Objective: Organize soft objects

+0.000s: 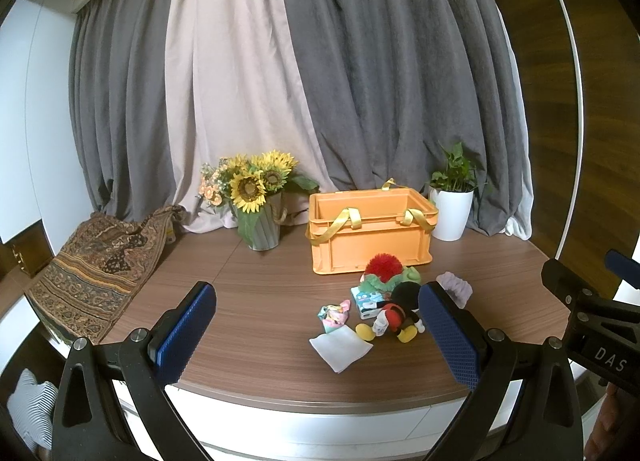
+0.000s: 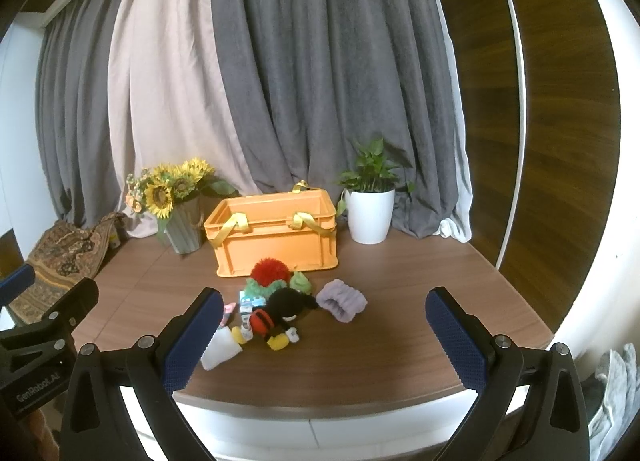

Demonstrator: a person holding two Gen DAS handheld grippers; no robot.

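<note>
An orange crate [image 1: 370, 235] [image 2: 276, 239] with yellow strap handles stands on the wooden table. In front of it lies a pile of soft things: a red pompom [image 1: 380, 267] [image 2: 270, 271] on a green plush [image 1: 404, 279] [image 2: 300, 281], a black mouse plush [image 1: 394, 311] [image 2: 280, 311], a white folded cloth [image 1: 341, 347] [image 2: 220, 349], a small printed pouch [image 1: 362, 299], a pink patterned cloth [image 1: 334, 315] and a lilac scrunchie [image 1: 456, 287] [image 2: 342, 301]. My left gripper [image 1: 316, 335] is open near the table's front edge, short of the pile. My right gripper [image 2: 324, 337] is open too, with nothing between its fingers.
A grey vase of sunflowers [image 1: 256, 201] [image 2: 176, 205] stands left of the crate, and a white pot with a green plant [image 1: 452, 207] [image 2: 370, 207] right of it. A patterned brown fabric [image 1: 92, 273] [image 2: 64, 257] drapes the table's left end. Grey and pale curtains hang behind.
</note>
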